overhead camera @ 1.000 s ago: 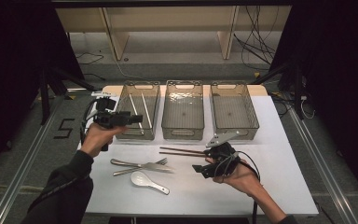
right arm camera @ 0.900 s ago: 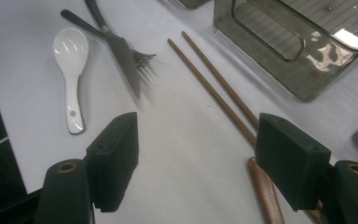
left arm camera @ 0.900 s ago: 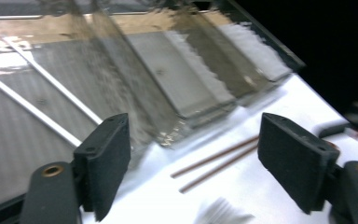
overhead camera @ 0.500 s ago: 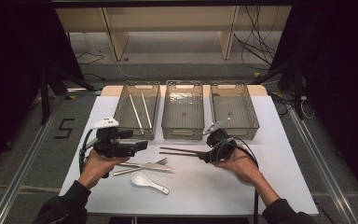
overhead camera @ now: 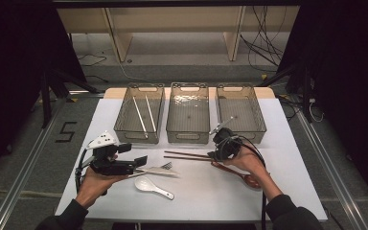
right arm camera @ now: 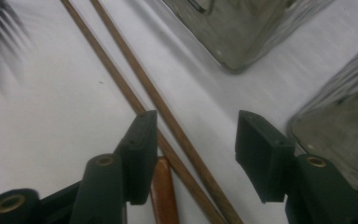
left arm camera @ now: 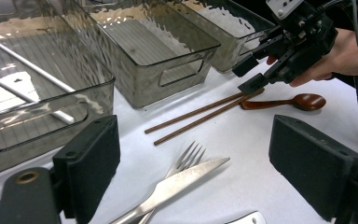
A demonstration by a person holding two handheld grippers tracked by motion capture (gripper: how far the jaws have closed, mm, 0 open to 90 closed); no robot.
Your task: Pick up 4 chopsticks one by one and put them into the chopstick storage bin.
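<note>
The right gripper (right arm camera: 193, 156), jaws wide, straddles the near ends of the two thin brown wooden chopsticks (right arm camera: 135, 100), apparently without contact; their long axis runs away toward the wide-open left gripper (overhead camera: 141, 162).

Black tongs (overhead camera: 140, 162) with trailing cables; dark sleeves (overhead camera: 287, 215).
</note>
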